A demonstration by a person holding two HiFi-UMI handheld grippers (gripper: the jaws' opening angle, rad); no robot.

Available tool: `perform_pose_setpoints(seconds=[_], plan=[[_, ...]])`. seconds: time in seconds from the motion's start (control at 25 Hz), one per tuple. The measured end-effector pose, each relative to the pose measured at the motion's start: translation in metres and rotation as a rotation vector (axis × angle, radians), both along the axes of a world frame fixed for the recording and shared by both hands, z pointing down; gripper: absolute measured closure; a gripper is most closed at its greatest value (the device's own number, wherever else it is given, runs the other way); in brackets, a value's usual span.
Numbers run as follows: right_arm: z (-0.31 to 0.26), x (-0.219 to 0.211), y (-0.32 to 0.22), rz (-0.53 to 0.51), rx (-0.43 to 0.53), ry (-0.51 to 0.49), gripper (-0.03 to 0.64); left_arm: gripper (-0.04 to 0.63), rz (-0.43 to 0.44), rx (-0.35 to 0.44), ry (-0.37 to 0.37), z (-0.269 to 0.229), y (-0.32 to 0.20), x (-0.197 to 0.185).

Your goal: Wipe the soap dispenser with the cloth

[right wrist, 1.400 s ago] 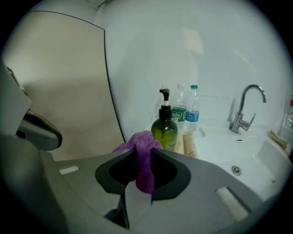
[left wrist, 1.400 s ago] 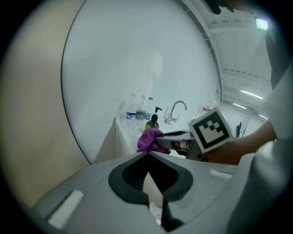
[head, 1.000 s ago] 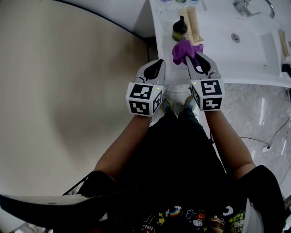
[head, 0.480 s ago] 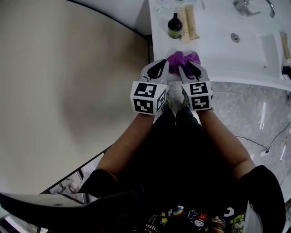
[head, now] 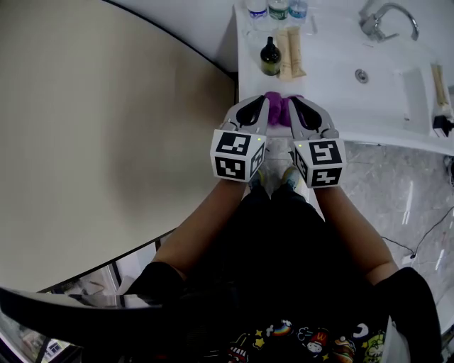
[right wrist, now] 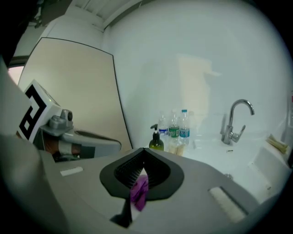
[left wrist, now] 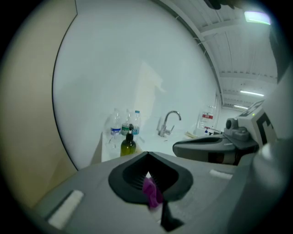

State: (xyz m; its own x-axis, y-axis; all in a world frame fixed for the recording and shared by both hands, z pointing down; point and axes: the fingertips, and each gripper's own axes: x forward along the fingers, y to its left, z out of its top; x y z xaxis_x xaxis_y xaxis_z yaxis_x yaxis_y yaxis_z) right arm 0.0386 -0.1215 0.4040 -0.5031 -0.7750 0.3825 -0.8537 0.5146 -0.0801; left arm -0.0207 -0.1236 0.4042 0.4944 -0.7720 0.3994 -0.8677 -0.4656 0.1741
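- The soap dispenser (head: 269, 57), a dark green bottle with a black pump, stands upright near the back left corner of the white counter (head: 333, 99). It is close to the counter's left edge, with a beige wall (head: 106, 142) beyond that edge.
- The purple cloth (head: 280, 106) lies in front of the dispenser at the counter's front edge, apart from it, with bare counter between them.
- The left gripper (head: 264, 103) has its jaws pressed together on a fold of the cloth (left wrist: 152, 194).
- The right gripper (head: 293, 103), just beside the left one, has just been closing and now also pinches the cloth (right wrist: 138, 191).
- Right of the dispenser, two pale tubes (head: 291, 51) lie touching or nearly touching it. Beyond them the counter is open as far as the basin (head: 386, 71) and faucet (head: 383, 20).
- Behind the dispenser, water bottles (head: 278, 8) stand against the wall. Their labels are blue, green and white, with print too small to read.
- Only the head view shows the counter's front edge, the marble floor (head: 397, 184) and the black-and-white marker cubes.
- The left gripper view alone shows a red-and-white label (left wrist: 208, 116) far right of the dispenser (left wrist: 128, 144), but it cannot be read.
- The right gripper view shows the dispenser (right wrist: 156, 140) in front of the bottles (right wrist: 174, 128), with the faucet (right wrist: 236, 121) well to its right.
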Motion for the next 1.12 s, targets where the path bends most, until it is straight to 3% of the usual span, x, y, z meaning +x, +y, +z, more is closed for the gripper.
perform_pose_setpoints(seconds=[0.28, 0.52, 0.68, 1.12], plan=[[-0.078, 0.026, -0.005, 0.025, 0.163, -0.03, 0.592, 0.595, 0.024, 0.195, 0.012, -0.072, 0.003, 0.027], [-0.081, 0.035, 0.008, 0.038, 0.191, -0.02, 0.594, 0.595, -0.007, 0.282, 0.012, -0.094, 0.006, 0.018], [-0.076, 0.032, 0.016, 0.024, 0.187, -0.018, 0.594, 0.595, -0.021, 0.304, 0.009, -0.095, 0.015, 0.016], [-0.059, 0.036, 0.025, 0.001, 0.144, -0.034, 0.592, 0.595, -0.034, 0.27, 0.009, -0.081, 0.025, 0.018]])
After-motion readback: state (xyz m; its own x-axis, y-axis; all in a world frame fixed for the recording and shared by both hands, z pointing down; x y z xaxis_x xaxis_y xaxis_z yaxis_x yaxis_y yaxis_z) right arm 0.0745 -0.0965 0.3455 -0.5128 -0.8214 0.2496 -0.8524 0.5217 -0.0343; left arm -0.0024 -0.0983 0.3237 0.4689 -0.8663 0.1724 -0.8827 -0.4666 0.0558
